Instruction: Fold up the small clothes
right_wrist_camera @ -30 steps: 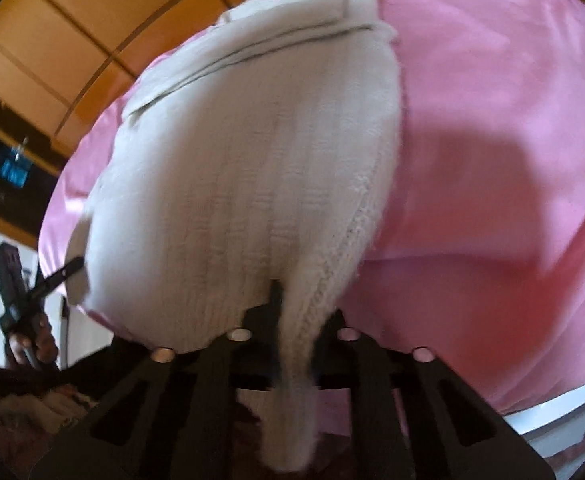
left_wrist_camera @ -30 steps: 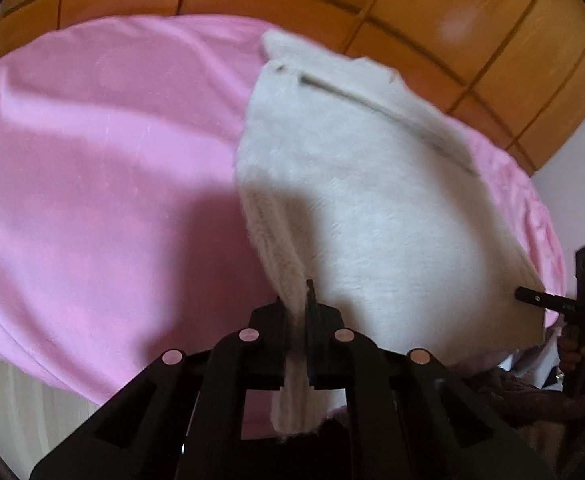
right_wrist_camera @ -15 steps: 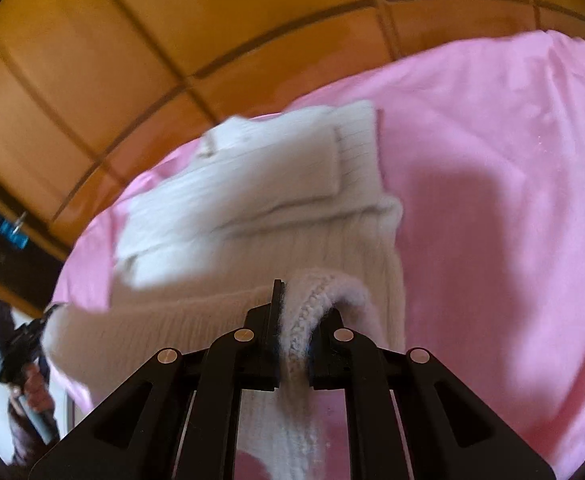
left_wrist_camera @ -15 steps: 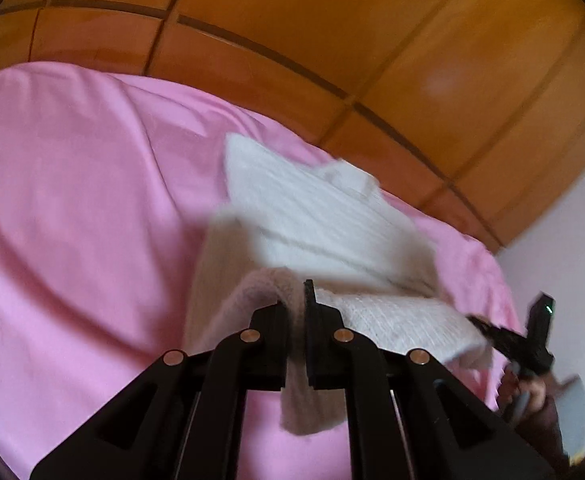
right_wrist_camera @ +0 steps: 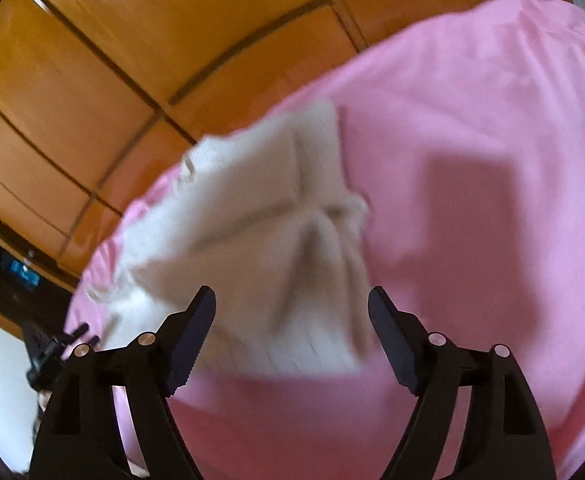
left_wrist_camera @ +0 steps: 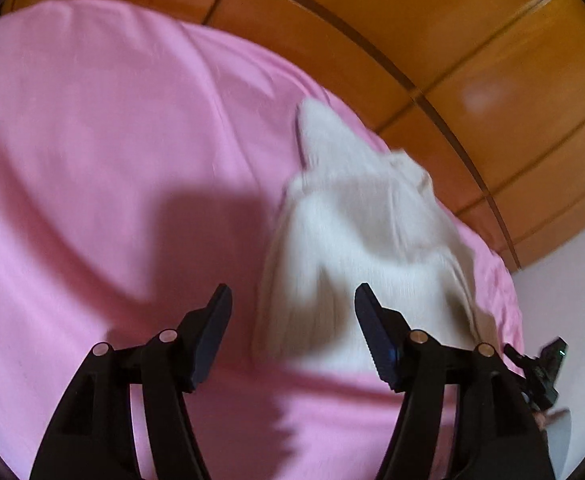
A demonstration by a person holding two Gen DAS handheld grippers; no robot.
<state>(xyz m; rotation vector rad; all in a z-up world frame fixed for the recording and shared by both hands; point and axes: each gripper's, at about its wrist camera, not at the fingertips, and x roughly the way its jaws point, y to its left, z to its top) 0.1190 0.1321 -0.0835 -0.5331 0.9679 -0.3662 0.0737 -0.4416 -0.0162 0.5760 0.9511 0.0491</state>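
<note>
A cream knitted garment (left_wrist_camera: 356,232) lies folded over on the pink sheet (left_wrist_camera: 112,140), blurred in both views. My left gripper (left_wrist_camera: 292,300) hangs just above its near edge, jaws opening, pads clear of the knit. In the right wrist view the same garment (right_wrist_camera: 260,248) lies under my right gripper (right_wrist_camera: 292,300), whose jaws are also opening; the cloth shows between the fingers but neither pad presses on it. Each view catches the other gripper small at its edge: the right gripper (left_wrist_camera: 544,372) and the left gripper (right_wrist_camera: 52,348).
A wall of orange-brown wooden panels (left_wrist_camera: 452,60) runs behind the pink-sheeted bed. A white wall (left_wrist_camera: 564,300) shows at the right of the left wrist view. A dark gap with a small blue light (right_wrist_camera: 22,274) sits at the left of the right wrist view.
Both grippers carried the garment's near edge forward over the rest, then let go. Their jaws went from shut on the knit to wide apart, and the cloth dropped onto the sheet.
</note>
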